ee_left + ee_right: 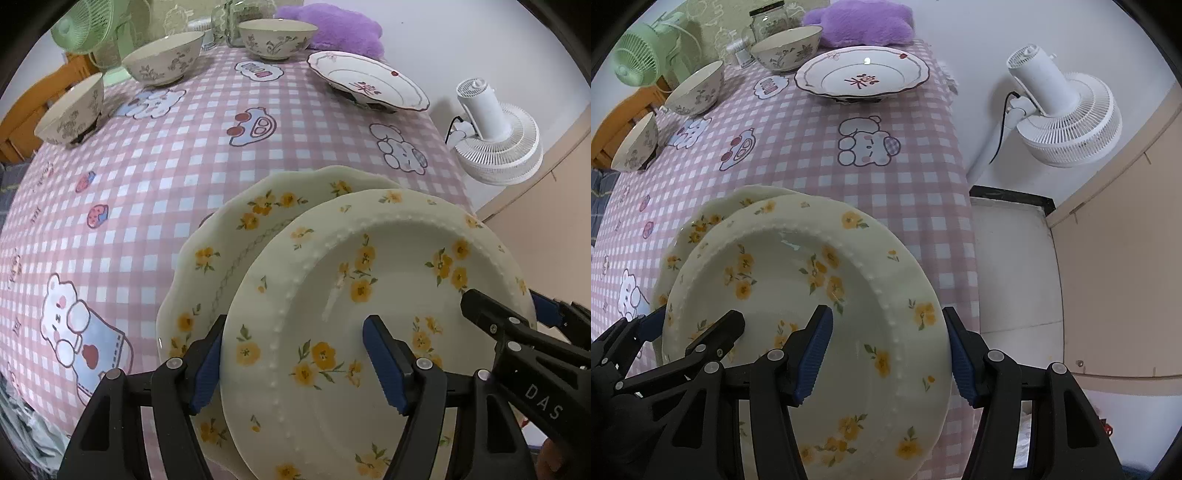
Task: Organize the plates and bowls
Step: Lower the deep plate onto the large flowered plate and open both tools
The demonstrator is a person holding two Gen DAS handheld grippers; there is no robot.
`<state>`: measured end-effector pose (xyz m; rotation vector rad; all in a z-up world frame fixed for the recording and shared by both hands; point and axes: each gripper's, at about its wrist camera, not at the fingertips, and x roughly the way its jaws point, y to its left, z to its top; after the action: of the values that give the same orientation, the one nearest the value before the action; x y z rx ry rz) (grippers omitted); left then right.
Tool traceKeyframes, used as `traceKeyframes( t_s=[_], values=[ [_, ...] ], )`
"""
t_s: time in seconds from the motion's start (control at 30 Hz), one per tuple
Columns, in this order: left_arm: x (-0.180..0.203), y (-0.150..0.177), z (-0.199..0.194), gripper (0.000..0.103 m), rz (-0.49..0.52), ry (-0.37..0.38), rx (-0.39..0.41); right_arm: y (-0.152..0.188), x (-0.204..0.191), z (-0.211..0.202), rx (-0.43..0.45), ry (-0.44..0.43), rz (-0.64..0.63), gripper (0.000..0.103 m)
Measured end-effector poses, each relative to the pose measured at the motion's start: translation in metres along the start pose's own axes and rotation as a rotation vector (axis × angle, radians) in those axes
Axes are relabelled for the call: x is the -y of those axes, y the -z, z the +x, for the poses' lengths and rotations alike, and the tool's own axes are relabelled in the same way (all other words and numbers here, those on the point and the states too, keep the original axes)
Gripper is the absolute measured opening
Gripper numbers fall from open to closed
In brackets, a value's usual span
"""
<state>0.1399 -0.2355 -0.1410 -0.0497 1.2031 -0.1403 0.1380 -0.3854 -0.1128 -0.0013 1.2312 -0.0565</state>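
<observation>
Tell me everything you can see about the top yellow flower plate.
The top plate is glossy cream, apparently ceramic, with yellow flowers and a raised beaded ring around its well. It sits tilted above a similar scalloped plate at the near edge of the checked tablecloth. The left gripper straddles its left rim, the right gripper its right rim, both with jaws apart.

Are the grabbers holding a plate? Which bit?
Both straddle the rim of the top yellow-flower plate: left gripper on its left edge, right gripper on its right edge.

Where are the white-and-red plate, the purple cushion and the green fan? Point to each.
white-and-red plate point(862, 75): right wrist view, on its centre.
purple cushion point(860, 24): right wrist view, on its top.
green fan point(637, 61): right wrist view, on its grille.
</observation>
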Motion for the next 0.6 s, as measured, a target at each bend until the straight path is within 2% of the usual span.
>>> traceKeyframes(
  t_s=[0.3, 0.6],
  values=[
    [0.006, 0.0, 0.002, 0.075, 0.005, -0.076, 0.028, 0.0, 0.001, 0.008, -0.014, -0.001, -0.004, 0.06],
    [0.011, -0.003, 0.003, 0.076, 0.032, -0.163, 0.021, 0.007, 0.003, 0.004, -0.002, -0.033, 0.012, 0.058]
  ],
)
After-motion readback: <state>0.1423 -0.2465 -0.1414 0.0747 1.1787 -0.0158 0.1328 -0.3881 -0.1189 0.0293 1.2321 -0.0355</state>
